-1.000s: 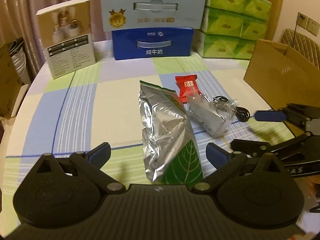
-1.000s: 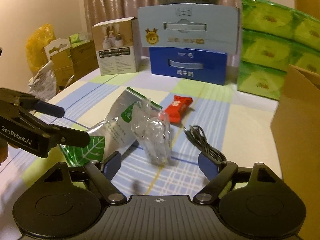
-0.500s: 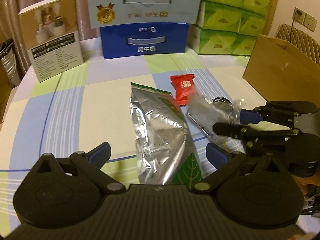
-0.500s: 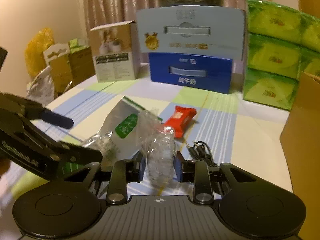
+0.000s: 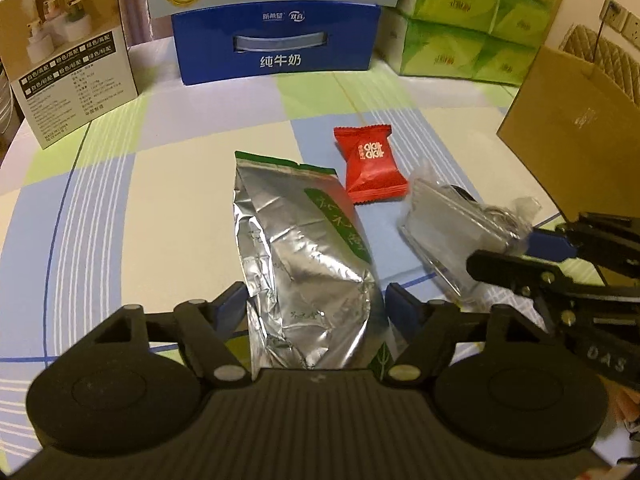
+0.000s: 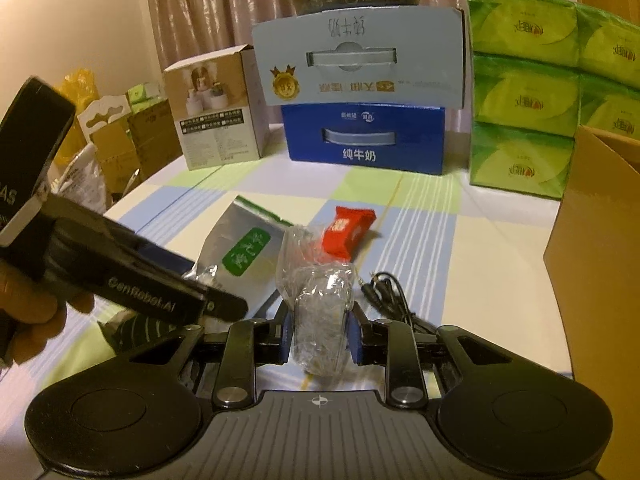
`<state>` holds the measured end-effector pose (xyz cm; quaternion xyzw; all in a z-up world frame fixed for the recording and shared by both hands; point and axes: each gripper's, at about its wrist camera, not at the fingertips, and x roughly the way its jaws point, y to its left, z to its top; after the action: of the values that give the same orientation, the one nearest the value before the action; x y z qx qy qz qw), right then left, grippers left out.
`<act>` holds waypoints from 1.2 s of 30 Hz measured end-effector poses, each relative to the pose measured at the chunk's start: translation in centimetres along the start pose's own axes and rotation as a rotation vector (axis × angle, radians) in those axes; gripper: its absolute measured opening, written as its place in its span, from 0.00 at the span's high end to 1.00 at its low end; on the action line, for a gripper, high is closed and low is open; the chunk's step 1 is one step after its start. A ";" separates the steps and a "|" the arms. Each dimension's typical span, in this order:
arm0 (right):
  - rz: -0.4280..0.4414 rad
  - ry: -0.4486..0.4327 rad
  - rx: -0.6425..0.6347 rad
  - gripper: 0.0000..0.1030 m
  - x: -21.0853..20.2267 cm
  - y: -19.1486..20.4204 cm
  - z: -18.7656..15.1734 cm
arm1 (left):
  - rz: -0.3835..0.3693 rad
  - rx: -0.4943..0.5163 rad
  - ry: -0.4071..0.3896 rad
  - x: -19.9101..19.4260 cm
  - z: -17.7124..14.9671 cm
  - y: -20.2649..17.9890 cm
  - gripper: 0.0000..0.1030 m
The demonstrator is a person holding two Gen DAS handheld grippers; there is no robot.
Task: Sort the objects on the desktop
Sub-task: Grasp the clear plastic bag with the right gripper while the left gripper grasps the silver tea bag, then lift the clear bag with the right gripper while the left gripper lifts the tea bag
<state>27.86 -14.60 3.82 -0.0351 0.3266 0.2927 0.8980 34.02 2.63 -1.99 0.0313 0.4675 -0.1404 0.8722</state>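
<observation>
A silver foil bag with green trim (image 5: 304, 264) lies on the checked tablecloth, its lower end between the fingers of my left gripper (image 5: 316, 308), which are closing around it. My right gripper (image 6: 319, 334) is shut on a clear plastic packet (image 6: 318, 300) and holds it just above the table; the packet also shows in the left wrist view (image 5: 452, 232). A red candy packet (image 5: 370, 164) lies beyond the foil bag. A black cable (image 6: 390, 292) lies to the right of the clear packet.
An open brown cardboard box (image 6: 600, 264) stands at the right edge. At the back stand a blue milk carton (image 5: 276, 44) under a pale one, green tissue packs (image 6: 528, 92) and a small product box (image 5: 68, 56).
My right gripper closed on the clear packet and lifted it slightly. My left gripper moved forward over the foil bag's lower end and its fingers narrowed around it.
</observation>
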 end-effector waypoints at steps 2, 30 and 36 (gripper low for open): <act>-0.002 0.012 -0.003 0.76 -0.5 0.3 -0.2 | 0.005 -0.002 0.005 -0.5 -0.3 -0.2 0.41; -0.099 0.141 -0.061 0.62 -12.2 5.7 -9.7 | -0.073 -0.048 0.097 -10.6 -14.8 -6.9 0.28; -0.115 0.145 -0.045 0.55 -11.7 5.1 -9.7 | -0.084 -0.027 0.116 -9.6 -14.7 -7.5 0.28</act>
<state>12.34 -18.72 3.99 -0.0951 0.3816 0.2448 0.8862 15.10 0.29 -1.69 0.0081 0.5200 -0.1686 0.8373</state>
